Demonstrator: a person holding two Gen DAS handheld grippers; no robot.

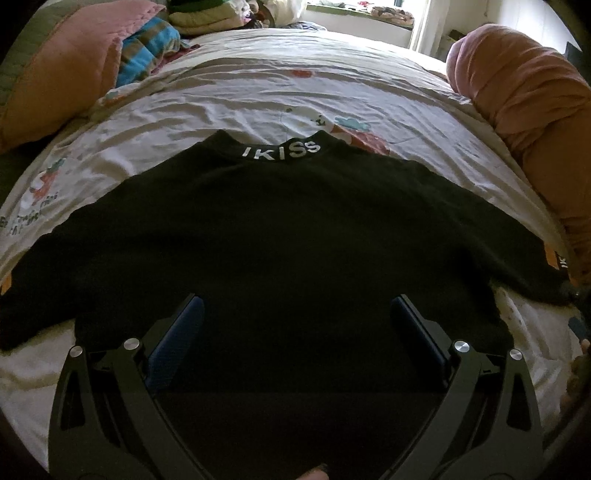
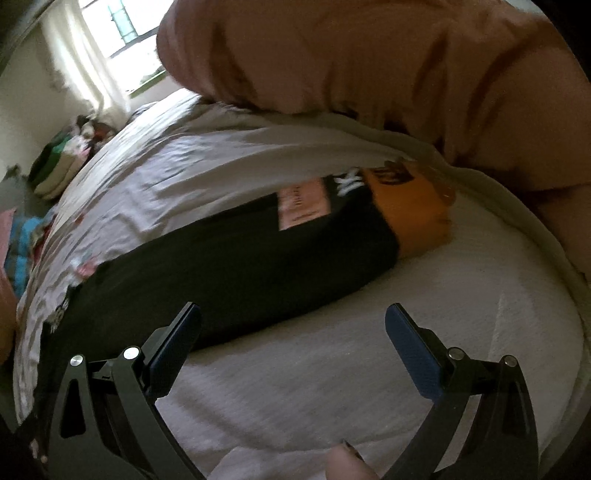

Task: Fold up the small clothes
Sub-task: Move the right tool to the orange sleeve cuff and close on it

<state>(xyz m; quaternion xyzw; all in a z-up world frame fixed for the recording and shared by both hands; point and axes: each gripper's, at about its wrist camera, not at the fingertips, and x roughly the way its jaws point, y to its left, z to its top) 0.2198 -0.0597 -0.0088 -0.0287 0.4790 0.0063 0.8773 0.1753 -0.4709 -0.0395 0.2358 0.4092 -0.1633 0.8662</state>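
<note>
A black sweatshirt (image 1: 288, 229) lies spread flat on the white printed bedsheet (image 1: 258, 96), its collar with white letters at the far side and both sleeves stretched out. My left gripper (image 1: 295, 314) is open and empty, low over the shirt's lower body. In the right wrist view the shirt's right sleeve (image 2: 236, 266) ends in an orange cuff (image 2: 417, 218) with a pink label. My right gripper (image 2: 293, 325) is open and empty, over the white sheet (image 2: 332, 369) just beside the sleeve's near edge.
A pink rolled quilt (image 1: 528, 122) lies along the right of the bed, close to the cuff in the right wrist view (image 2: 369, 66). A pink pillow (image 1: 62, 70) and a striped blanket (image 1: 147, 51) sit at far left. A window (image 2: 118, 29) is beyond.
</note>
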